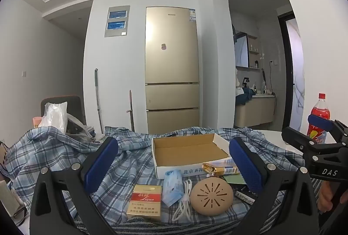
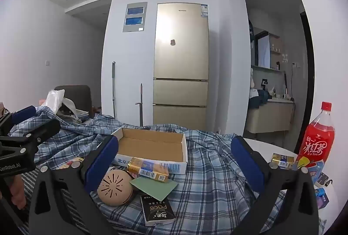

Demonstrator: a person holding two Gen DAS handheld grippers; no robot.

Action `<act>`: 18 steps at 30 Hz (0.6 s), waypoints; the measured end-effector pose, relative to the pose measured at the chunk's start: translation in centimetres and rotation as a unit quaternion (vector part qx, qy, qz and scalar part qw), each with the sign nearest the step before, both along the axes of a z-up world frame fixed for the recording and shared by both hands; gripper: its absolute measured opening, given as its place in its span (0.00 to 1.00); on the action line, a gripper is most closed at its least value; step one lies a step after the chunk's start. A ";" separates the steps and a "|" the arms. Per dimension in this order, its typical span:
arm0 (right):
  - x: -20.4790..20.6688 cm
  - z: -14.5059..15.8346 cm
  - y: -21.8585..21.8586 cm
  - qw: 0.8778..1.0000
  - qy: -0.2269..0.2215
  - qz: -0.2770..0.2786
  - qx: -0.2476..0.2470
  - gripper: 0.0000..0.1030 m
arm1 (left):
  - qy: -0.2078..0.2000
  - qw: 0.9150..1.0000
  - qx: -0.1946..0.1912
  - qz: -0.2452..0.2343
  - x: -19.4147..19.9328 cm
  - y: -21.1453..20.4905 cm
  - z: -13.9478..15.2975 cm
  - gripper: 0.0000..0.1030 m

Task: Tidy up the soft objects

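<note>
With both the left gripper (image 1: 174, 161) and right gripper (image 2: 174, 161) spread wide and empty, start on the blue soft pack (image 1: 173, 187) at 6 o'clock of the cardboard tray (image 1: 187, 148), pinching it mid-body.

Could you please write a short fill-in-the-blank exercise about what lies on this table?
1. The open cardboard box on the plaid cloth holds ____.
2. The ice tea bottle has a ____ cap.
3. The round beige perforated case lies right beside a coiled white ____.
4. Both the left gripper and the right gripper have their jaws ____.

Missing words: nothing; red; cable; open
</note>
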State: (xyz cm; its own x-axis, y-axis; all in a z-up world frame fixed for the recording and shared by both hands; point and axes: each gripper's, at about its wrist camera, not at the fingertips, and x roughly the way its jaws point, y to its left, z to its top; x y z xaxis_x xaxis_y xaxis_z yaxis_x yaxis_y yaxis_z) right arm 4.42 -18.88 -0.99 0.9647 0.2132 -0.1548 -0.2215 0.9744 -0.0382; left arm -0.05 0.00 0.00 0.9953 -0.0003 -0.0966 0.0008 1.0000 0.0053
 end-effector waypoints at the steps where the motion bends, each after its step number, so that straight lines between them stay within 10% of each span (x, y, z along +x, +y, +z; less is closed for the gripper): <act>1: 0.0 0.0 0.0 1.000 0.005 0.000 0.000 1.00 | 0.001 1.000 0.001 0.000 -0.1 0.0 0.0 1.00; 18: -0.2 0.0 0.2 1.000 -0.001 0.002 0.000 1.00 | 0.010 0.999 -0.030 -0.008 0.3 1.1 -0.1 1.00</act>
State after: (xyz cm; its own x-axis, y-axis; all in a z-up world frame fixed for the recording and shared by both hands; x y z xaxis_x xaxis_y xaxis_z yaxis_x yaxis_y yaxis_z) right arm 4.26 -18.70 -0.96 0.9640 0.2175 -0.1531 -0.2258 0.9734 -0.0390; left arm 0.25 1.10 -0.14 0.9931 -0.0222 -0.1153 0.0160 0.9984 -0.0546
